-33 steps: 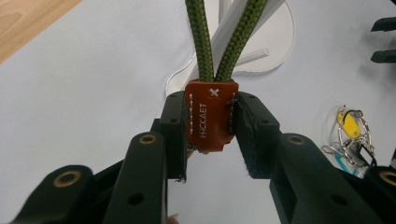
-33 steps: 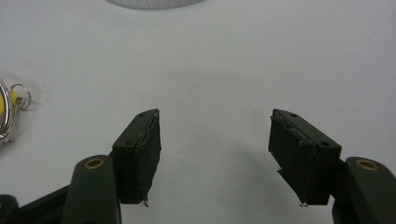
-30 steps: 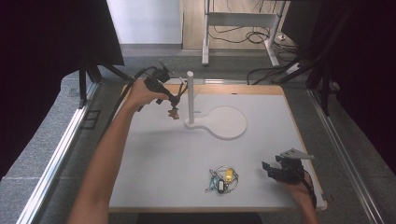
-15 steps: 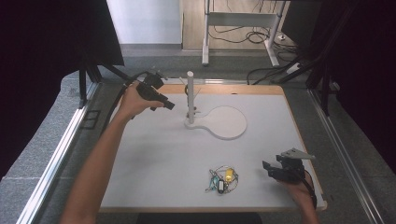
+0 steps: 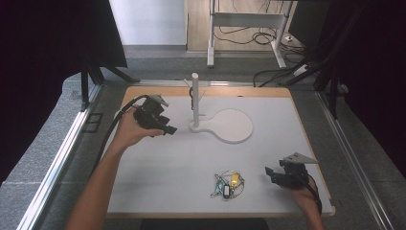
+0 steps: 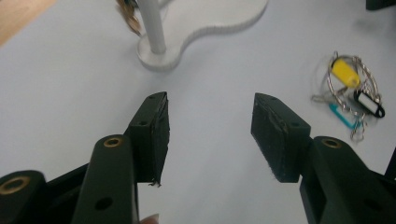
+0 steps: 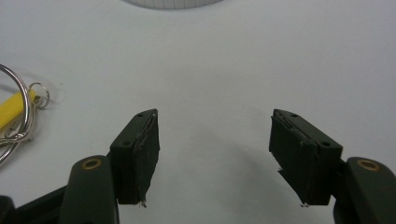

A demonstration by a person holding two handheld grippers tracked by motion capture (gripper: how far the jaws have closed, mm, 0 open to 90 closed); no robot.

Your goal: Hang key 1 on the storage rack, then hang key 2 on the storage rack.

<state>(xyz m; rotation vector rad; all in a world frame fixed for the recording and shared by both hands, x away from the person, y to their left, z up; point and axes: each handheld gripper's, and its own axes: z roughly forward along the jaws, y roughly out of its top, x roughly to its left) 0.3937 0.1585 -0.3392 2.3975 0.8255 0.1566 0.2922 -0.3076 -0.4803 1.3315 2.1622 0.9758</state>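
Right claw [image 7: 212,156] spread wide, nothing between its black jaws, hovering over the white worktop [image 7: 224,70]. At left edge, a metal key ring [image 7: 18,112] with a yellow tag [image 7: 11,109]. At top, curved white rim of a stand base [image 7: 173,3].

Bare forearms; both grippers are black, the left gripper [image 5: 168,129] trailing a black cable, the right gripper [image 5: 271,173] topped by a grey plate

**No readable text from my station**

I can read no lettering, brand or number anywhere. The key tags [image 6: 356,88] near the right side of the table [image 5: 167,167] show coloured faces, but I make out nothing written on them.
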